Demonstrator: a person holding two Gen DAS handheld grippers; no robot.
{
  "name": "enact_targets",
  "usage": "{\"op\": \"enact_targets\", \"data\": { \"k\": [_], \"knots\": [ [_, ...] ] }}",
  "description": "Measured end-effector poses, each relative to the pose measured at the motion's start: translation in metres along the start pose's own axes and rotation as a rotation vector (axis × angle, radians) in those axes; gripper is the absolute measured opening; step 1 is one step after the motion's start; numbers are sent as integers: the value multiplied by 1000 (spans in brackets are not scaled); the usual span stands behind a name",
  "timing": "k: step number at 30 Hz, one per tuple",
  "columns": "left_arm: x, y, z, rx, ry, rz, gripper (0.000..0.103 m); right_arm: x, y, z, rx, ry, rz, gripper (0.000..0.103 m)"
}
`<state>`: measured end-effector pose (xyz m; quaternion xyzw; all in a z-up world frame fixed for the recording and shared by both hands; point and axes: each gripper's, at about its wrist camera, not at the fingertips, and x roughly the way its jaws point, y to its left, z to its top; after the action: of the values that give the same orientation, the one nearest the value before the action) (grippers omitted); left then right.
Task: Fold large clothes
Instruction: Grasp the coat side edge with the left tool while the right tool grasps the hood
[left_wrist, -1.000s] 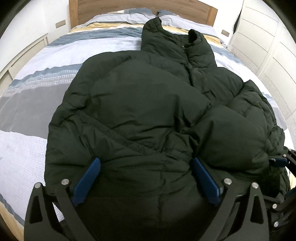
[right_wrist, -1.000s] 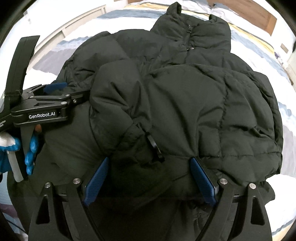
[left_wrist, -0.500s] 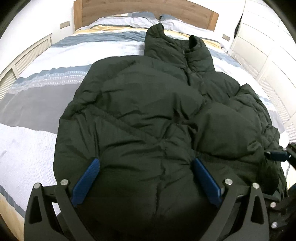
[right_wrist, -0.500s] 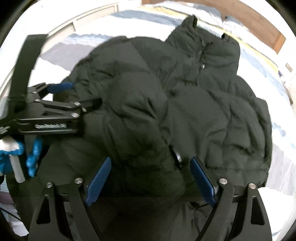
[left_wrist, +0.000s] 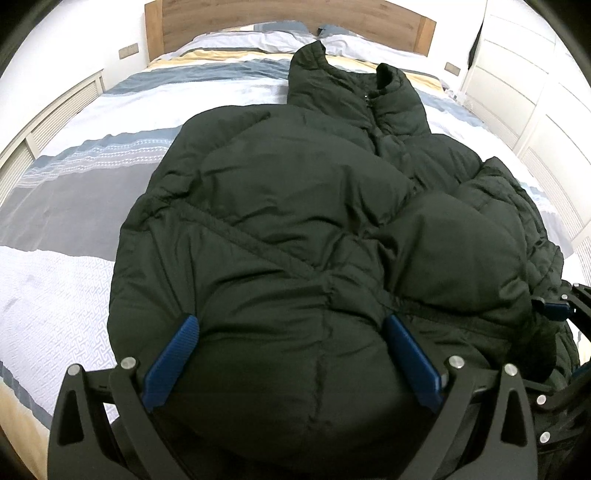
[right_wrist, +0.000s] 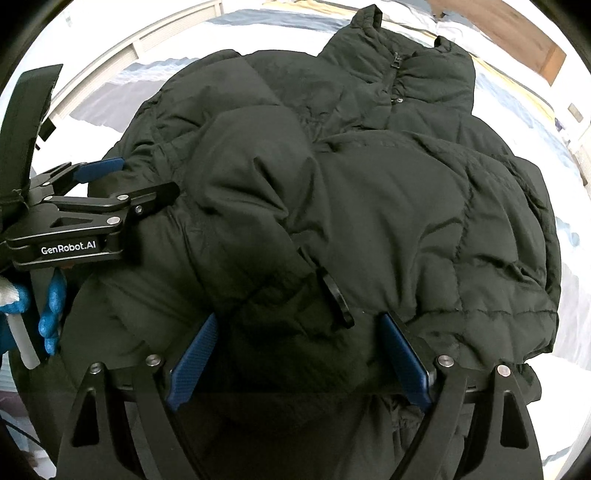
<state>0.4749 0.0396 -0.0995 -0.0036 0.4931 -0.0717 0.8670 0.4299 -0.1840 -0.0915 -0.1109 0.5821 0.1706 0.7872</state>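
A striped bed (left_wrist: 92, 280) carries a black puffer jacket (left_wrist: 295, 229), sleeves folded across its front. The left hand-held gripper (left_wrist: 291, 354) and right hand-held gripper (right_wrist: 295, 350) straddle its hem, jaws spread wide, unclenched.

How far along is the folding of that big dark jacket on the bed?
Partway. Both sleeves of the jacket already lie folded in across its front, and it lies on the striped bed with the collar at the far end. The left gripper and right gripper stand open at the near hem, gripping nothing. Left to do: probably folding the hem up toward the collar.
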Motion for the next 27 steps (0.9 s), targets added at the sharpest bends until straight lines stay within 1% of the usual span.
{"op": "enact_targets", "data": {
  "k": [10,12,14,17,20,22,23,25,27],
  "knots": [
    [2,1,6,-1,47,-9,102,-9,-16,-2,-4,19,30,87],
    [-4,3,11,-5,53,-14,102,-14,-19,-1,-1,19,46,86],
    [-13,7,19,-15,38,-21,102,-22,-25,4,-1,11,65,86],
    [-26,19,43,-17,7,-27,102,-38,-38,20,-20,-33,69,86],
    [-24,35,80,-19,-17,-33,102,-49,-68,48,2,-87,54,86],
    [-13,46,114,-22,-40,-32,102,-54,-93,73,20,-133,34,87],
    [-9,49,124,-21,-48,-31,102,-54,-104,86,29,-152,25,87],
    [5,55,154,-29,-72,-48,102,-52,-128,112,50,-188,7,87],
    [22,63,186,-58,-90,-82,102,-48,-155,143,83,-234,5,87]
  ]
}}
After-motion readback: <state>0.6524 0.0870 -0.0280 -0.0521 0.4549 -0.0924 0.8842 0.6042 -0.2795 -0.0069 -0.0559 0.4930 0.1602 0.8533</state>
